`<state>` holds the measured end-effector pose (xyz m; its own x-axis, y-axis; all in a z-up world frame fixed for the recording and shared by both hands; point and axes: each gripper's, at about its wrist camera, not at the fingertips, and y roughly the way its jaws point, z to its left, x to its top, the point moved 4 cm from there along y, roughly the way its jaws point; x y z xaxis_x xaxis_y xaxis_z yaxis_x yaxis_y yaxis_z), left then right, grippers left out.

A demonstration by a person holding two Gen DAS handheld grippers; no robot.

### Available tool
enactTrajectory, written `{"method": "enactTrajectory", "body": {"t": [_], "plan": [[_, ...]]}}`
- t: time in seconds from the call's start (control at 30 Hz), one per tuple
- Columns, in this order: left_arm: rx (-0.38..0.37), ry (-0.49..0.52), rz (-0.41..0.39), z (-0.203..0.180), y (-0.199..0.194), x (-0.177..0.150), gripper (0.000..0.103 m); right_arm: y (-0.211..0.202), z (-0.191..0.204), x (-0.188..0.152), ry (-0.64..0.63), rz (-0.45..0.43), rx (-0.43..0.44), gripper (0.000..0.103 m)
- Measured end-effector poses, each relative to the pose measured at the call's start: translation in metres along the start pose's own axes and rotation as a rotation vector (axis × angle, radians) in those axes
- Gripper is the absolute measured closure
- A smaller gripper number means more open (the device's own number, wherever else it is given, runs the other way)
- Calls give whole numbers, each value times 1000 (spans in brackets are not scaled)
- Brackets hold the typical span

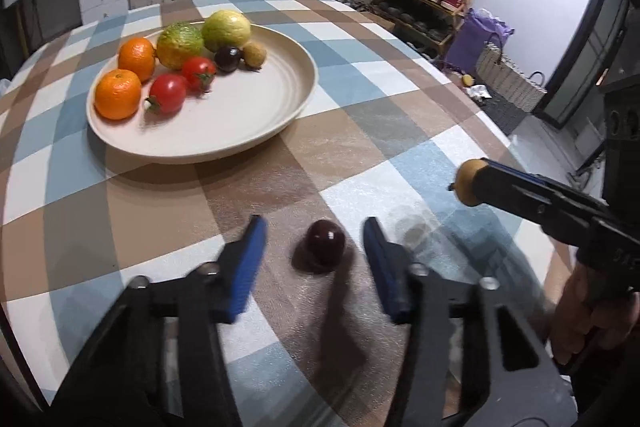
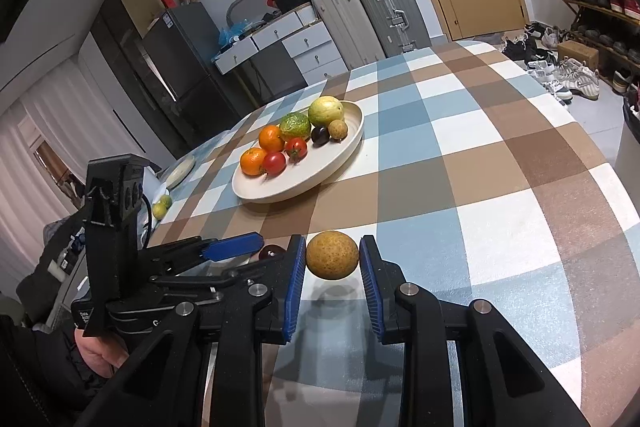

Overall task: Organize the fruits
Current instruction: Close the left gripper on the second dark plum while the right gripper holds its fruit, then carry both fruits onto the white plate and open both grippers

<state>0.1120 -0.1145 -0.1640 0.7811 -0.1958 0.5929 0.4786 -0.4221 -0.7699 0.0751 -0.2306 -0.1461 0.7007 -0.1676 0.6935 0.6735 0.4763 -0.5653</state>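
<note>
**Two fruits left to plate**

Our right gripper [image 2: 332, 257] clasps a tan round fruit [image 2: 332, 255], lower centre; our left gripper [image 1: 316, 247] gapes around a dark plum [image 1: 325, 241]. Seven fruits already fill the plate [image 1: 240, 131], upper left.

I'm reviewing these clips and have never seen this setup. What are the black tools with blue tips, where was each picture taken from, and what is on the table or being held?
There is no robot here: a person holds a two-finger gripper in each hand, and each gripper has a wide-angle camera that looks along its fingers.

The left wrist view shows the left gripper open around a dark plum on the checked tablecloth.

The right wrist view shows the right gripper shut on a small tan fruit, lifted off the table.

Further back is a cream plate with two oranges, two tomatoes, two green-yellow fruits, another plum and another tan fruit.
</note>
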Motion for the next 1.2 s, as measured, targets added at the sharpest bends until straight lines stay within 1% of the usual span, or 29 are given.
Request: {"method": "enactTrajectory", "body": {"t": [0.03, 0.07, 0.1, 0.13, 0.23, 0.37, 0.47, 0.63, 0.73, 0.93, 1.1, 1.2], "plan": [[-11, 2, 3, 0, 0, 0, 74, 1, 0, 0, 2, 2, 1, 75], [-33, 4, 10, -1, 1, -1, 79, 1, -1, 0, 3, 4, 1, 75], [-38, 6, 11, -2, 0, -2, 82, 1, -1, -1, 4, 5, 0, 75], [-41, 8, 10, -2, 0, -2, 83, 2, -1, -1, 3, 5, 0, 75], [-62, 4, 3, -2, -2, -2, 83, 2, -1, -1, 3, 6, 0, 75], [-69, 5, -12, -1, -9, 0, 83, 4, 1, 0, -3, 8, -1, 75], [-65, -1, -31, 3, -15, 4, 83, 6, 2, 1, -6, 14, 2, 75], [-53, -20, -73, 17, -26, 21, 83, 12, 6, 9, -15, 20, 16, 75], [-38, -29, -94, 27, -31, 36, 83, 18, 8, 17, -30, 25, 21, 75], [-19, -26, -121, 38, -28, 68, 83, 35, 15, 47, -58, 30, 44, 75], [-26, -39, -118, 45, -12, 93, 83, 52, 17, 73, -65, 30, 62, 75], [-35, -75, -103, 54, 1, 104, 83, 66, 15, 87, -64, 39, 67, 75]]}}
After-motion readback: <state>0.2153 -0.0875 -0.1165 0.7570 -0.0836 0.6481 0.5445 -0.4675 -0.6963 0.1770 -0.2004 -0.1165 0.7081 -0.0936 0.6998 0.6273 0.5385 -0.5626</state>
